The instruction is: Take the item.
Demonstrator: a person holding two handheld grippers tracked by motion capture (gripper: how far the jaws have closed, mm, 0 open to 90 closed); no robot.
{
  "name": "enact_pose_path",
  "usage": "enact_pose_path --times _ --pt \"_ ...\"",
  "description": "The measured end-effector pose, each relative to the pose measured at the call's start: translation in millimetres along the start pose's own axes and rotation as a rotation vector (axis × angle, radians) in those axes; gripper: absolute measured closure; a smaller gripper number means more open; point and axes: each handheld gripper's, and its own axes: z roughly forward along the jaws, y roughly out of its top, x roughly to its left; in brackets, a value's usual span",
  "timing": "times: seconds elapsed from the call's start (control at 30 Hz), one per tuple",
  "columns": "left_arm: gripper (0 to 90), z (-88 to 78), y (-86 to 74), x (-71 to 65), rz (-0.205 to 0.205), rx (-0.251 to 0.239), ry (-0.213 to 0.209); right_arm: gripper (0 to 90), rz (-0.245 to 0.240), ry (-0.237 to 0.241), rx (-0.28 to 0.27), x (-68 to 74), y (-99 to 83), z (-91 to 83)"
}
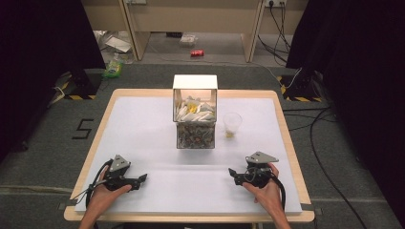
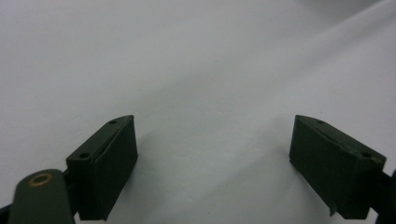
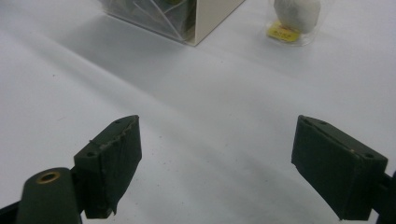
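Note:
A clear box with a white frame [image 1: 195,112] stands at the table's middle back, stacked with white packets above and mixed small items below. Its lower corner [image 3: 187,23] appears at the top of the right gripper view. A clear plastic cup [image 1: 232,124] stands just right of it, holding a white lump and a yellow bit [image 3: 292,21]. My left gripper [image 1: 141,179] rests near the front left, open and empty [image 2: 212,158]. My right gripper [image 1: 232,172] rests near the front right, open and empty [image 3: 215,163]. Both point inward over the white sheet.
A white sheet [image 1: 191,167] covers the wooden table [image 1: 282,124]. Beyond it are grey carpet, wooden desk legs, a red can [image 1: 197,53], a green packet [image 1: 113,67], cables at the right and dark curtains on both sides.

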Motion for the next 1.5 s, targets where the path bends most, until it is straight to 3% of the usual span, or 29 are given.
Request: enact_pose_path --times 0.6,1.07,1.5 --pt "14.6 0.0 0.0 -0.2 0.001 0.001 0.001 16.5 -0.011 -0.016 0.037 3.2 -15.9 -7.8" --pt "14.6 -0.1 0.0 -0.3 0.002 0.002 0.002 16.4 0.006 -0.030 0.051 2.0 -30.4 -21.1" --pt "14.5 0.0 0.0 -0.4 0.002 0.001 0.002 15.9 -0.029 -0.044 0.088 9.4 -40.0 -23.4"
